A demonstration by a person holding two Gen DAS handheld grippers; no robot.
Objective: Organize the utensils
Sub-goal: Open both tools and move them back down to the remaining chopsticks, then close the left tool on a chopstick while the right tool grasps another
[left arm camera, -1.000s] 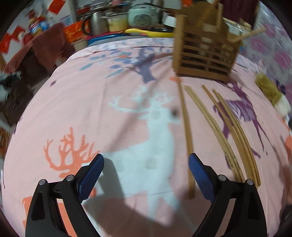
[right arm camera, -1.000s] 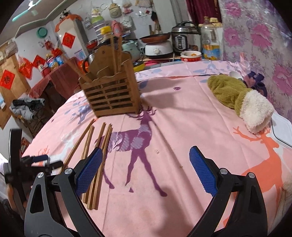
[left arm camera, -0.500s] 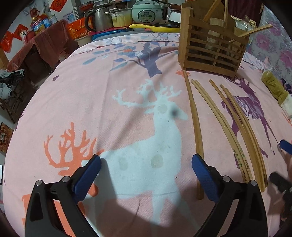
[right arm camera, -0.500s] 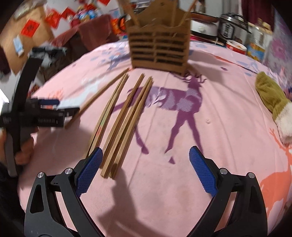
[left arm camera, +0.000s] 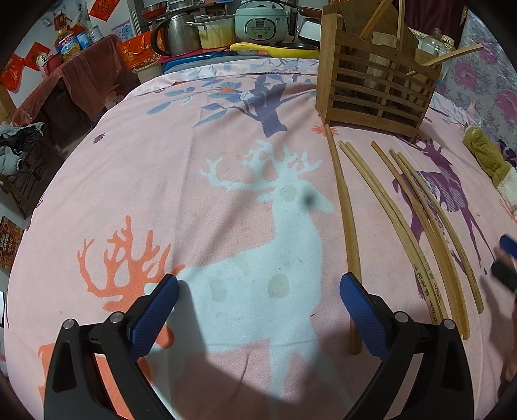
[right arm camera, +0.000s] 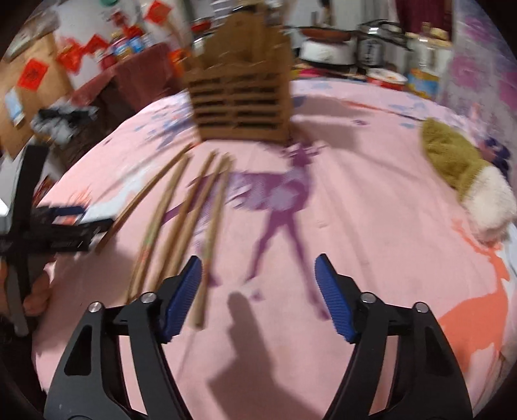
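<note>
Several bamboo chopsticks [left arm camera: 387,210] lie side by side on the pink deer-print cloth [left arm camera: 194,161], pointing at a slatted wooden utensil holder [left arm camera: 371,87] that has a few sticks in it. My left gripper [left arm camera: 258,284] hovers open over the white deer, its right finger beside the leftmost chopstick [left arm camera: 345,226]. In the blurred right wrist view, my right gripper [right arm camera: 257,263] hangs low over the near ends of the chopsticks [right arm camera: 181,219]. Its jaws are closing, and the rightmost chopstick [right arm camera: 210,245] lies just inside the left pad, with no grip on it. The holder [right arm camera: 239,97] stands beyond.
A green and white plush item [right arm camera: 452,161] lies at the cloth's right side. Behind the table stand a rice cooker [left arm camera: 258,22], a kettle [left arm camera: 174,32], pots and bottles. My left gripper's body [right arm camera: 58,226] and a hand show at the right wrist view's left edge.
My right gripper has swung left and down onto the chopsticks' near ends, and its jaws have narrowed. It now shows at the left wrist view's right edge. My left gripper has hardly moved.
</note>
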